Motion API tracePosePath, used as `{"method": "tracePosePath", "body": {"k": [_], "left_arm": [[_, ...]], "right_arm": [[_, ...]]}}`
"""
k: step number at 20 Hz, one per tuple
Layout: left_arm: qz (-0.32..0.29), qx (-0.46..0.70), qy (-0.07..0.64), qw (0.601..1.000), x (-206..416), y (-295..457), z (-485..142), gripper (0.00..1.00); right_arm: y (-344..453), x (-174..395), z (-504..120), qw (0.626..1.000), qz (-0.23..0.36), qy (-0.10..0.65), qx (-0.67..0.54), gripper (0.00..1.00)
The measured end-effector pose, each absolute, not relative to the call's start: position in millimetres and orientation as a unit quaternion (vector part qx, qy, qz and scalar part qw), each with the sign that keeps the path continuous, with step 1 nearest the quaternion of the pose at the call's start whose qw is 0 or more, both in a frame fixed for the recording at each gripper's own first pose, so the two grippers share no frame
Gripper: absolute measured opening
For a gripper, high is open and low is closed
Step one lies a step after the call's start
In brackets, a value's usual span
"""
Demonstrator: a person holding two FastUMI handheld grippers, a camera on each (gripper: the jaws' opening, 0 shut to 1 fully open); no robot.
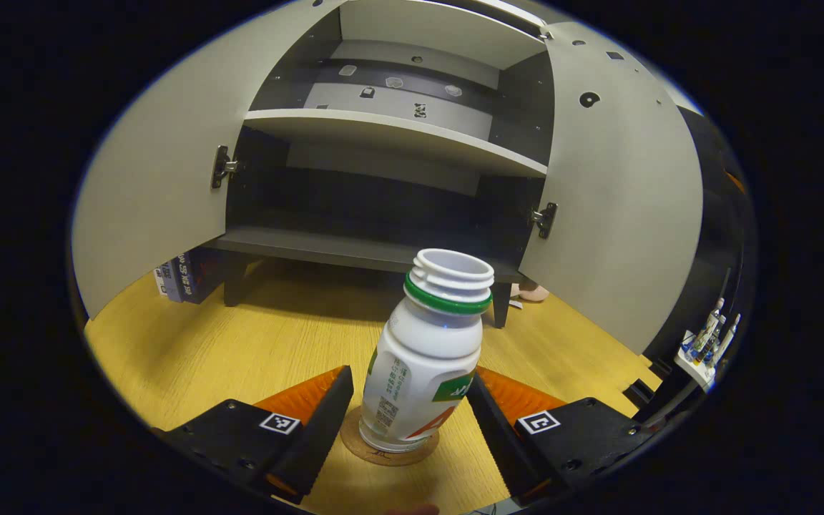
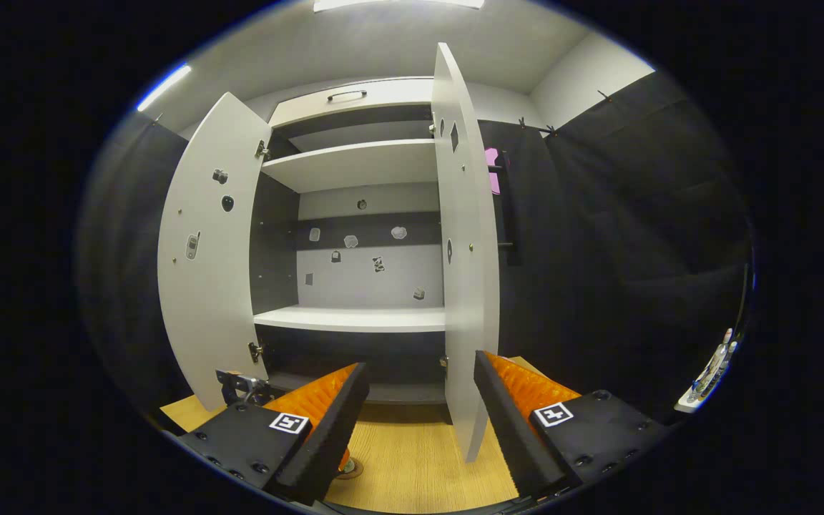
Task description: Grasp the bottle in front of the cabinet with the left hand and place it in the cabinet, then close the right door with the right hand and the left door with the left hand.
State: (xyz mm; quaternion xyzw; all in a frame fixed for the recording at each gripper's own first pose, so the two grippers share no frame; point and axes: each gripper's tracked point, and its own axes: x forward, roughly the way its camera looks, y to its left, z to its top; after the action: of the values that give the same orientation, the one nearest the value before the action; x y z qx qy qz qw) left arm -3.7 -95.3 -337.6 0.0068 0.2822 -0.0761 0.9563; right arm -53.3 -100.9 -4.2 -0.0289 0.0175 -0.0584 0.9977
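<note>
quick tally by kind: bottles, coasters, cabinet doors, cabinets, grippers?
bottle: 1
coaster under the bottle: 1
cabinet: 1
cabinet doors, both open: 2 (left door, right door)
hand-held grippers: 2 (left hand-held gripper, right hand-held gripper)
Total: 7

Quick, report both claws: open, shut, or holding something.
Left claw: open, straddling the bottle, not yet gripping.
Right claw: open, holding nothing.
</note>
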Motion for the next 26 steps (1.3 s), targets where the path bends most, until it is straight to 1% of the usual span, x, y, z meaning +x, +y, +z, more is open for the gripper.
{"method": "tracePosePath", "body": {"k": [3, 4, 5, 6, 9, 11, 13, 18, 22, 26], "left_arm": [[-0.097, 0.024, 0.278, 0.955, -9.1, -104.2, -337.6, 0.94], [-0.096, 0.031, 0.281, 0.954, -10.0, -104.3, -329.8, 0.8], [-0.107, 0.031, 0.281, 0.953, -15.3, -107.3, -328.4, 0.74], [-0.115, 0.03, 0.273, 0.955, -17.7, -111.6, -314.4, 0.71], [-0.13, 0.041, 0.225, 0.965, -7.7, -119.5, -251.1, 0.71], [-0.122, 0.052, 0.179, 0.975, 11.7, -120.6, -194.5, 0.7], [-0.108, 0.064, 0.148, 0.981, 31.1, -118.3, -144.2, 0.7], [-0.101, 0.021, 0.117, 0.988, 91.3, -122.9, -44.4, 0.7], [-0.107, -0.008, 0.111, 0.988, 156.4, -125.8, 10.7, 0.7], [-0.091, -0.006, 0.11, 0.99, 237.1, -124.8, 26.7, 0.7]], "right_arm": [[-101.5, -53.3, -6.2, 0.998, -0.058, 0.019, -0.027, 0.98], [-101.9, -52.8, -7.0, 0.998, -0.059, 0.02, -0.024, 0.98], [-102.9, -52.8, -8.0, 0.998, -0.059, 0.022, -0.022, 0.98], [-104.7, -53.1, -8.9, 0.998, -0.062, 0.023, -0.02, 0.98], [-111.7, -52.9, -13.6, 0.997, -0.07, 0.026, -0.014, 0.98], [-114.9, -51.5, -17.9, 0.997, -0.072, 0.031, -0.006, 0.98], [-117.2, -50.3, -21.8, 0.997, -0.073, 0.036, 0.002, 0.98], [-128.3, -53.8, -25.3, 0.996, -0.088, 0.035, 0.003, 0.98], [-149.8, -63.6, -24.6, 0.992, -0.12, 0.029, -0.006, 0.98], [-177.0, -74.9, -22.4, 0.987, -0.159, 0.025, -0.006, 0.98]]}}
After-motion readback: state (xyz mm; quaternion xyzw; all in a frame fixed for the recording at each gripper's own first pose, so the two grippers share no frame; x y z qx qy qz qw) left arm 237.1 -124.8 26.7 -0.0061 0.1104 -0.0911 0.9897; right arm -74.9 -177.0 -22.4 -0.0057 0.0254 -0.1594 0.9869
